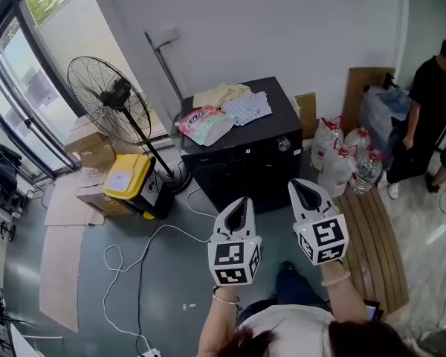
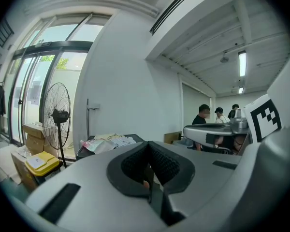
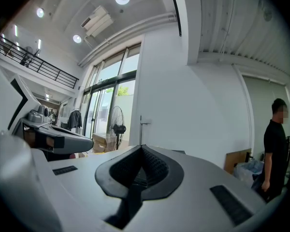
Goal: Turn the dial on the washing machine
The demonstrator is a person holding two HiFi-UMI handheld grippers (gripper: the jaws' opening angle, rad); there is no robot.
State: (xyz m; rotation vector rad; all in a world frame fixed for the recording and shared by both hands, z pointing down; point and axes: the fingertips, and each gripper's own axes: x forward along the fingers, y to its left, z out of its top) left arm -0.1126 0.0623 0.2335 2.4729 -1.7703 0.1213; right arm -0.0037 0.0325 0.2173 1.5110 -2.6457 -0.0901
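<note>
While left gripper (image 1: 241, 203) and right gripper (image 1: 302, 188) press ribbed fingers (image 3: 154, 167) together, the washing machine (image 1: 241, 171) looks boxy.

1. The left grey plastic tongs (image 1: 241, 204) (image 2: 148, 149) are held out in front of the body, about level. Their jaws are pressed together with nothing between them.
2. The right grey plastic tongs (image 1: 303, 187) (image 3: 141, 151) are near them, well apart and a little further forward. Their jaws are also together and empty.
3. The bare left forearm (image 1: 219, 324) wears a thin bracelet (image 1: 224, 298), and the bare right forearm (image 1: 347, 302) wears a pale wristband (image 1: 334, 280).
</note>
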